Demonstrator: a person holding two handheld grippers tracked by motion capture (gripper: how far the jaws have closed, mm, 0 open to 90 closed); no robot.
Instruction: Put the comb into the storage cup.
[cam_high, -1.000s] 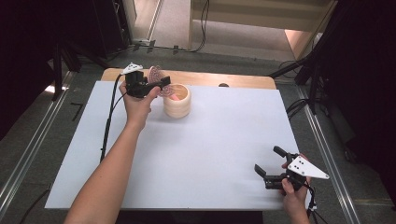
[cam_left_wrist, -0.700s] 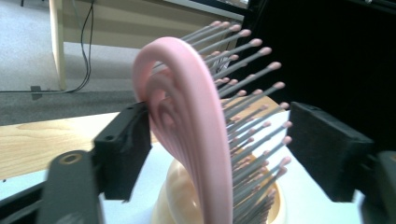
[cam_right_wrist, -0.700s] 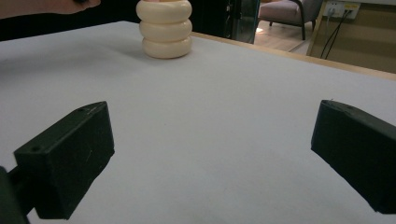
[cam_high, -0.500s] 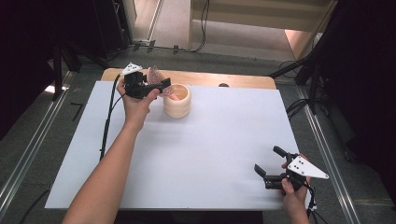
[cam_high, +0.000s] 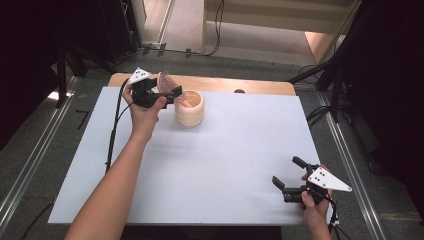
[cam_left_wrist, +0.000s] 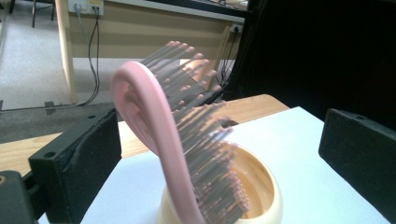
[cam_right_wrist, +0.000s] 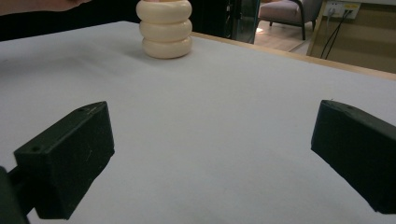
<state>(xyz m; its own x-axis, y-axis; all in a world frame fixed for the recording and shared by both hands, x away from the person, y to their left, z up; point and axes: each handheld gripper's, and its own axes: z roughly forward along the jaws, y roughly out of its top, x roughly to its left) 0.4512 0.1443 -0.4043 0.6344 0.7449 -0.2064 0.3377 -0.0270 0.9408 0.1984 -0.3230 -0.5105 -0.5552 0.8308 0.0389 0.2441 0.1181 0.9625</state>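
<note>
**A:** Item one, please. What do I log for the brush?

**B:** One pink hairbrush (cam_left_wrist: 159, 140), standing handle-down in a cream ribbed holder (cam_high: 189, 108) at the far left of the counter (cam_high: 225, 165). From my left gripper view its curved back faces left and its bristles (cam_left_wrist: 210, 154) fan to the right, over the holder's mouth. It leans a little; I cannot tell what part of it touches the holder's rim.

**A:** Item two, the left gripper?

**B:** Left gripper (cam_high: 170, 91), held just left of the holder, at the far edge of the white sheet. I read its jaws as wide apart; they have just been opening. The brush stands between them, and neither pad presses on it, though the left pad sits close to the brush's back.

**A:** Item three, the right gripper?

**B:** Right gripper (cam_high: 287, 173), near right corner of the counter, well apart from the holder. Jaws open, nothing between them but bare white sheet. In my right gripper view the holder (cam_right_wrist: 164, 29) shows far off, stacked in three rounded rings.

**A:** Surroundings?

**B:** A strip of wooden counter edge (cam_high: 260, 86) beyond the sheet, grey floor (cam_high: 45, 145) to either side, cables (cam_high: 217, 30) trailing at the far end.
</note>
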